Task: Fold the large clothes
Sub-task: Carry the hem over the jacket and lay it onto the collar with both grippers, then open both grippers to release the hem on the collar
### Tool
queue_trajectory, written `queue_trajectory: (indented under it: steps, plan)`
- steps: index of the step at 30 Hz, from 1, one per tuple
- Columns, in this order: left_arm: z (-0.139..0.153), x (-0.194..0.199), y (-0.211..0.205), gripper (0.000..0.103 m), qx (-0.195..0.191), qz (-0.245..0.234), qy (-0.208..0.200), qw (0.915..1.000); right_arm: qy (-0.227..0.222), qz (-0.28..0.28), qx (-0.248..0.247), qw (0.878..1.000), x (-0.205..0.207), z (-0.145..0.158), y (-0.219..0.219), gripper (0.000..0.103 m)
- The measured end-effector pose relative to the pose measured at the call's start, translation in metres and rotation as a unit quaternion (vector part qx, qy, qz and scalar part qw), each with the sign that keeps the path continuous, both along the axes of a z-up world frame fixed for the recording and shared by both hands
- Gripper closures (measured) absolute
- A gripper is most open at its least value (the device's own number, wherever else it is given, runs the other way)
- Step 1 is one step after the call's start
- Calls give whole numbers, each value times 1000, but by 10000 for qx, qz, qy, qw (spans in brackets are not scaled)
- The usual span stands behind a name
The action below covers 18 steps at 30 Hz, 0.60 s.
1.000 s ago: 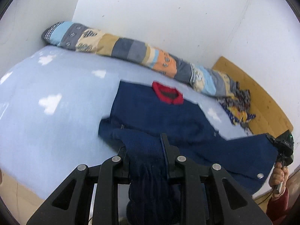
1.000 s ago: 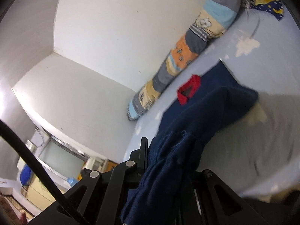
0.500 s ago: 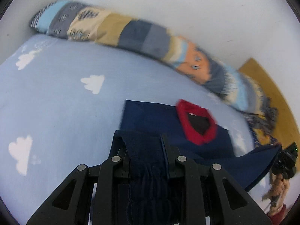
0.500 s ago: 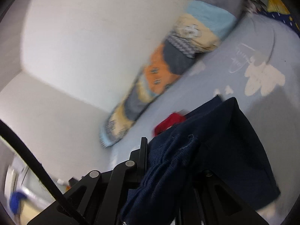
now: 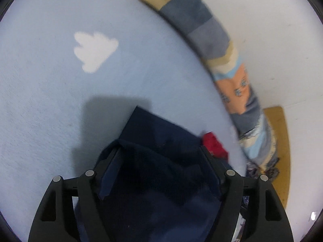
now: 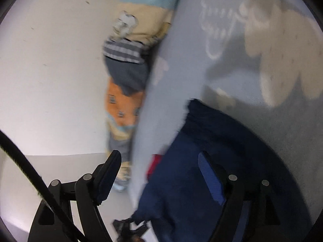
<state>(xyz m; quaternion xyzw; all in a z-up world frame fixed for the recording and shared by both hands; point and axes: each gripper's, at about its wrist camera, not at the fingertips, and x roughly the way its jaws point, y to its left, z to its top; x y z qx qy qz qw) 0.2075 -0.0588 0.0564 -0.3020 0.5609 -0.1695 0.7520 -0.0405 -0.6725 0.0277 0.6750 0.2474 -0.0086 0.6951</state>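
A: Where's the navy sweater (image 5: 161,173)?

B: On the blue bedsheet (image 5: 50,100), hem folded up by the red collar (image 5: 215,146). Left gripper (image 5: 161,151) and right gripper (image 6: 161,161) are opening, cloth loose between them.

A: Handling?

B: Soft, floppy knit (likely sags); pinch edges or corners.

Pale blue bedsheet (image 5: 50,100) with white cloud prints (image 5: 93,50) covers the bed. A long patchwork bolster (image 5: 212,40) in blue, tan and orange runs along the far white wall (image 5: 282,40), with a wooden board (image 5: 280,133) at its right end.
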Motion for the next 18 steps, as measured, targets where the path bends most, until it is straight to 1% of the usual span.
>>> queue_trajectory:
  steps: [1, 2, 3, 5, 6, 7, 8, 9, 10, 11, 12, 13, 14, 15, 16, 17, 18]
  plan:
    - [9, -5, 5, 25, -57, -45, -147, 9999, -131, 31, -202, 9997, -7, 10, 0, 20]
    - [18, -11, 12, 21, -262, -92, -334, 9991, -243, 121, -568, 9980, -14, 24, 6, 20]
    - [25, -15, 18, 20, -372, -83, -443, 9983, -286, 315, -892, 9951, -19, 35, 14, 19]
    - [40, -27, 31, 19, -347, 24, -696, 9970, -544, 721, -1314, 9872, -28, 49, 39, 19]
    - [46, -35, 34, 19, -245, 60, -847, 9961, -623, 923, -1530, 9819, -32, 54, 53, 19]
    - [51, -47, 34, 18, -73, 28, -1044, 9945, -669, 1149, -1799, 9747, -38, 59, 74, 22]
    - [55, -58, 29, 18, 53, -107, -1220, 9925, -681, 1377, -2219, 9629, -40, 61, 94, 23]
    - [57, -69, 20, 18, 185, -286, -1394, 9896, -688, 1479, -2444, 9559, -41, 59, 106, 25]
    - [57, -83, 10, 18, 337, -436, -1623, 9852, -695, 1674, -2639, 9474, -41, 51, 122, 31]
    - [54, -97, -1, 18, 500, -585, -1830, 9801, -658, 1790, -2737, 9427, -39, 43, 129, 36]
    - [49, -111, -13, 18, 792, -757, -2003, 9736, -509, 1869, -2933, 9362, -38, 30, 141, 41]
    - [39, -125, -26, 18, 1304, -858, -2187, 9632, -433, 1868, -2992, 9347, -39, 20, 145, 43]
    - [29, -134, -31, 18, 1714, -887, -2275, 9545, -324, 1859, -3067, 9329, -38, 8, 147, 46]
    - [17, -137, -35, 18, 2053, -860, -2253, 9485, -98, 1790, -3140, 9324, -41, -6, 146, 57]
    - [-3, -139, -33, 18, 2456, -767, -2067, 9440, 31, 1678, -3048, 9375, -45, -18, 139, 70]
    - [-15, -140, -27, 18, 2726, -717, -1952, 9394, 69, 1539, -2911, 9442, -50, -28, 129, 76]
    - [-30, -142, -17, 16, 3044, -559, -1793, 9338, 198, 1351, -2925, 9465, -60, -34, 117, 91]
